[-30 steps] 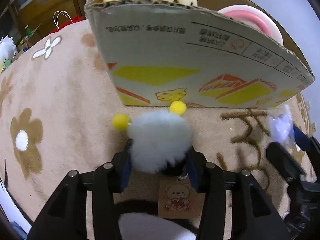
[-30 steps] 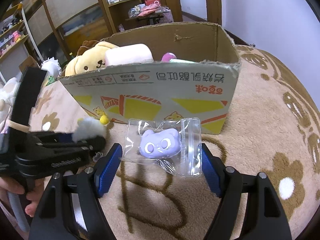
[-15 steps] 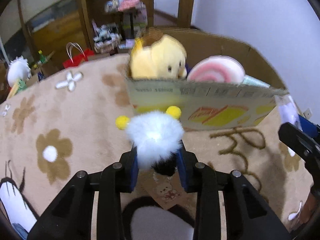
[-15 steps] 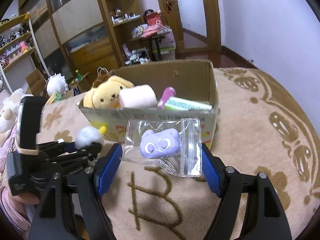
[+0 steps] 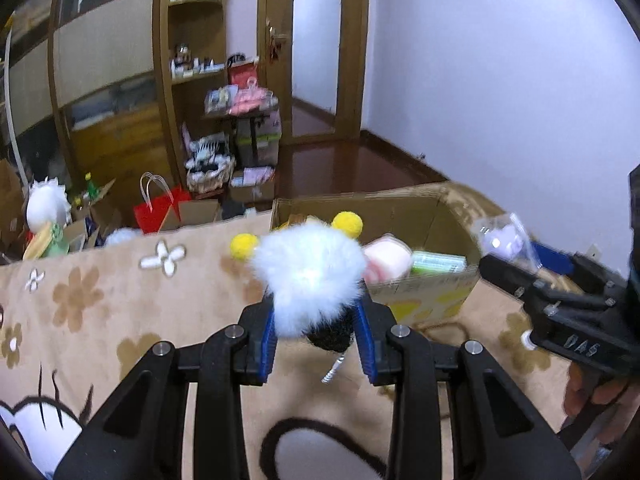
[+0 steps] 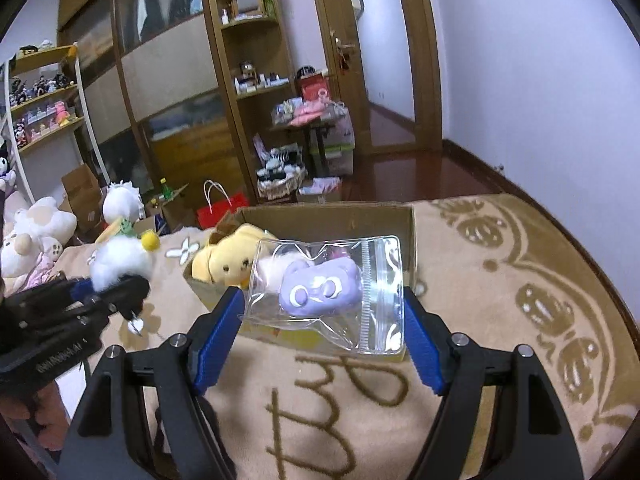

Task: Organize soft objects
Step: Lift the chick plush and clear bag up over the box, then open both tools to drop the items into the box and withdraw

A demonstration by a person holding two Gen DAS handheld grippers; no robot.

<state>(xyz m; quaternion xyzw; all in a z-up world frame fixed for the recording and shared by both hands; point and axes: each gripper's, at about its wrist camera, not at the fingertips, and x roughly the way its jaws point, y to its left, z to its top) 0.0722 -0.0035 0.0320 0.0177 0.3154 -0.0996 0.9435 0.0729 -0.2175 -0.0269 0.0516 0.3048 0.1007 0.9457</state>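
My left gripper (image 5: 316, 324) is shut on a white fluffy toy (image 5: 310, 276) with two yellow pom-poms, held in the air in front of the open cardboard box (image 5: 404, 204). My right gripper (image 6: 322, 312) is shut on a clear zip bag (image 6: 328, 292) with a purple plush face inside, held above the box's near wall (image 6: 304, 334). The box holds a yellow plush dog (image 6: 228, 260), a pink-white roll (image 5: 386, 258) and a green pack (image 5: 438, 262). The left gripper shows at the left of the right wrist view (image 6: 108, 288); the right gripper at the right of the left wrist view (image 5: 516, 252).
The box stands on a beige carpet (image 6: 500, 280) with brown flowers and swirls. Behind it are a red bag (image 5: 158, 208), cartons, a small loaded table (image 6: 312, 120), wooden shelves and a doorway. Plush toys (image 6: 36, 228) lie at the far left.
Both grippers have risen with their loads. The box has dropped lower and farther in both views, and its inside now shows from above.
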